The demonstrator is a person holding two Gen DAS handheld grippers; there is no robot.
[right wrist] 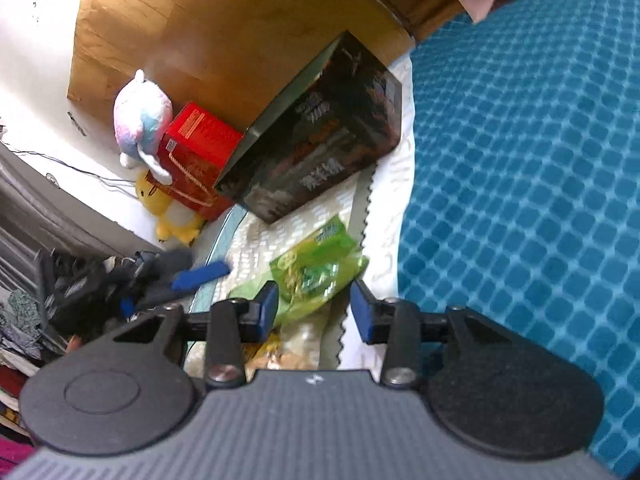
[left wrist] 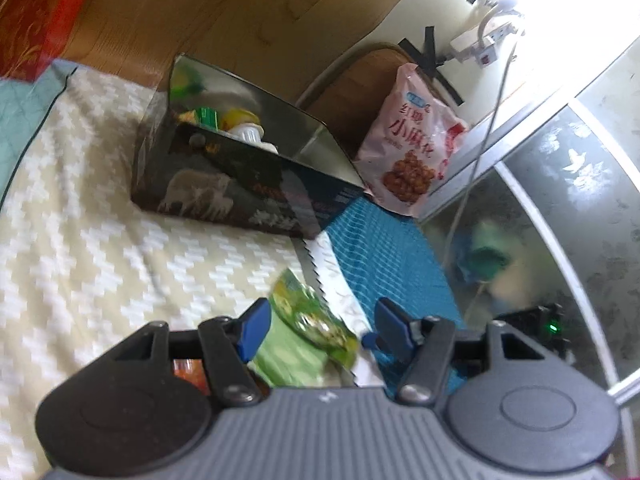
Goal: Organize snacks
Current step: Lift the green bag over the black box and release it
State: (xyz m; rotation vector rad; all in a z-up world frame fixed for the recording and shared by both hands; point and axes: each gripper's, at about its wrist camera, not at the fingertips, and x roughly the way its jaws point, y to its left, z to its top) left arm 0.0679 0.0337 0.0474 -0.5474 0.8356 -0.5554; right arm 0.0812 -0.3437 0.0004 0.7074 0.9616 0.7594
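Both our grippers are part-open: the left gripper (left wrist: 316, 330) and right gripper (right wrist: 314, 306) each have fingers either side of the green snack bag (left wrist: 308, 320) lying on the bed, and neither looks clamped. A few snacks sit in the dark box (left wrist: 224, 168); the pink bag (left wrist: 412, 140) isn't boxed yet.

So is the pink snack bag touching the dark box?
Cannot tell. The left wrist view shows the pink snack bag right behind the dark box at its far corner, overlapping in the picture, with no plain contact or gap.
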